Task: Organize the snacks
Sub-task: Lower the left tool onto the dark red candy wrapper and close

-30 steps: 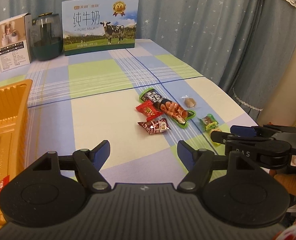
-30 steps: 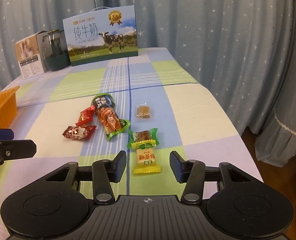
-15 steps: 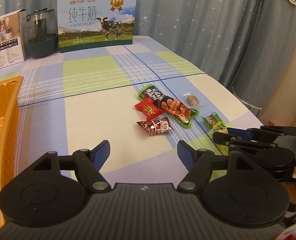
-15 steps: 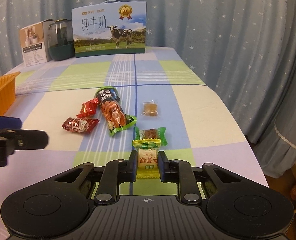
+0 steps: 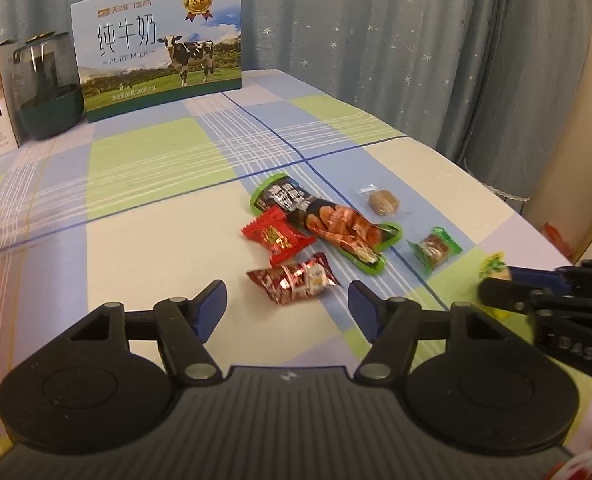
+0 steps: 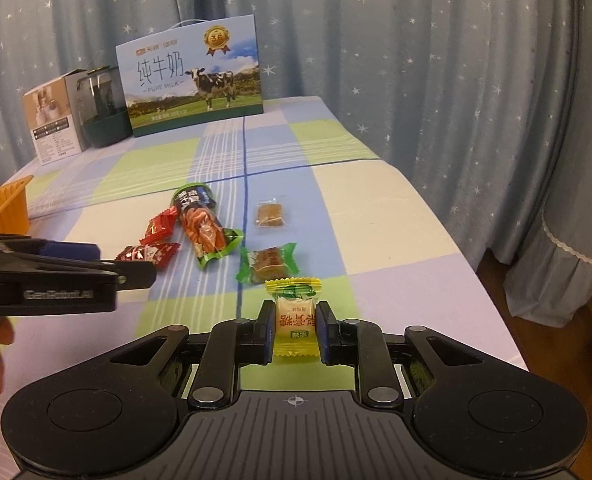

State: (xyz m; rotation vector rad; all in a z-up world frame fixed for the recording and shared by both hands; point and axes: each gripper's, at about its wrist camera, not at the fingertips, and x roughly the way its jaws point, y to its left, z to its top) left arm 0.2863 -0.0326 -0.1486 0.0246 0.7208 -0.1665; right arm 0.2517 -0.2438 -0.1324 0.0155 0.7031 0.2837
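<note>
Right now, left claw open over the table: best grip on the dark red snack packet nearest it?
Take the dark red snack packet across its puffed middle, not the crimped ends. It lies flat, long axis running left to right, just ahead of the open left claw, so come straight down from above with one finger on the near long edge and one on the far. The red candy sits close behind; keep that finger tight.

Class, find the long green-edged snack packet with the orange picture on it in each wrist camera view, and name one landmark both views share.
Left wrist view: the long green-edged snack packet lies centre-right, slanting, beyond the open left gripper.
Right wrist view: it lies left of centre, beyond the right gripper.
Shared landmark: the milk box standing at the table's far edge.
</note>
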